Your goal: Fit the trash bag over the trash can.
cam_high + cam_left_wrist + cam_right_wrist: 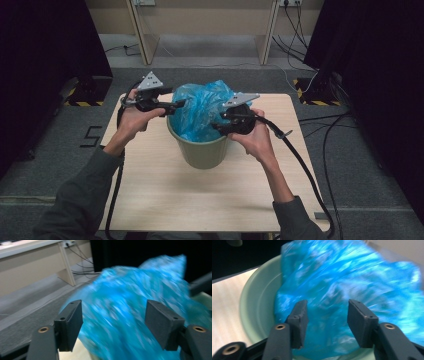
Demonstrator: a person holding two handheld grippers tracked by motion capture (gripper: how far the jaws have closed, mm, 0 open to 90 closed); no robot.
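A green bucket (202, 150) stands on the middle of the wooden table (165, 200). A crumpled blue plastic bag (200, 107) sits in it and billows above the rim. My left gripper (177, 106) is at the bag's left side near the rim. In the left gripper view its jaws (113, 307) stand wide apart, and the bag (130, 290) lies beyond them, blurred. My right gripper (217, 125) is at the bag's right front over the rim. Its jaws (327, 305) are open in front of the bag (332, 272), above the bucket's inner wall (254, 305).
Each gripper trails a black cable (305, 165) over the table edge. Beyond the table are grey carpet, a pale desk's legs (142, 40), loose floor cables (330, 125) and dark curtains on both sides. Yellow-black striped bases (82, 102) sit on the floor at left and right.
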